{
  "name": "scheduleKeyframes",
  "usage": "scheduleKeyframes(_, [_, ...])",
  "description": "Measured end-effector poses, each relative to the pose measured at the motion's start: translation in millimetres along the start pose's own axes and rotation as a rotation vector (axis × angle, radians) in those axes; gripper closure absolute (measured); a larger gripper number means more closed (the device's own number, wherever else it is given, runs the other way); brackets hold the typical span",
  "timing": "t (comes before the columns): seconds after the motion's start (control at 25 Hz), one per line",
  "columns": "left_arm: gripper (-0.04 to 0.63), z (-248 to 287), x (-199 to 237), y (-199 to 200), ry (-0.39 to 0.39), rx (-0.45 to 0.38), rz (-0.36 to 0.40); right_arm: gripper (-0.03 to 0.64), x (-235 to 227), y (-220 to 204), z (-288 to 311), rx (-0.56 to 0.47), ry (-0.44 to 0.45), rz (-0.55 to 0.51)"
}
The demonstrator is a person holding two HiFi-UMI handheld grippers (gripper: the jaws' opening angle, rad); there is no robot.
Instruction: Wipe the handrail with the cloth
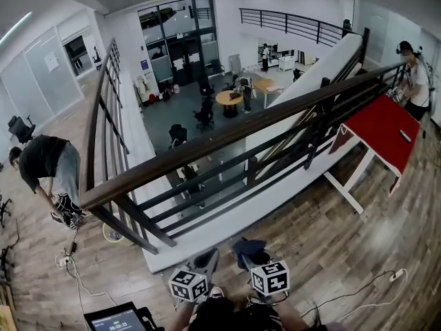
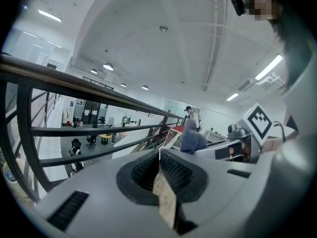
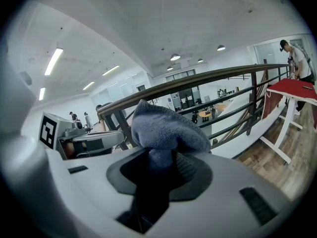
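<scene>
The dark brown handrail [image 1: 227, 138] runs from lower left to upper right on a black barred railing. In the right gripper view the handrail [image 3: 208, 76] crosses above and behind the jaws. My right gripper [image 1: 249, 251] is low, short of the rail, shut on a blue-grey cloth [image 1: 248, 248]. The cloth [image 3: 166, 129] bulges out of the right gripper [image 3: 161, 170]. Just to its left, my left gripper [image 1: 207, 261] is also below the rail. Seen close, the left gripper [image 2: 159, 170] has its jaws together with nothing held. The cloth [image 2: 191, 138] shows to its right.
A red-topped table [image 1: 380, 126] stands by the railing at the right, with a person [image 1: 415, 81] beside it. Another person [image 1: 47, 163] bends over at the left near cables [image 1: 72, 264] on the wood floor. A tablet [image 1: 114, 319] sits at the bottom left. Beyond the railing is a drop to a lower floor.
</scene>
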State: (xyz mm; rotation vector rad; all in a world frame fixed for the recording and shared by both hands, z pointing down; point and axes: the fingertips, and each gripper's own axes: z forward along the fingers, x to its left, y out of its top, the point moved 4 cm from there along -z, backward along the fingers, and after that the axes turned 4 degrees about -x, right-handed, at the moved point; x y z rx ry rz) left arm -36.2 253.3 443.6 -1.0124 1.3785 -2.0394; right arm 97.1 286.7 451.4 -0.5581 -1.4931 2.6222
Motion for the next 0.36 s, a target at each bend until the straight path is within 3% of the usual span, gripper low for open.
scheduleKeyframes(0.36, [0.595,-8,0,2,-0.013,-0.006,-0.001,0.508,11,-2,-4,0.004,-0.006,0.001])
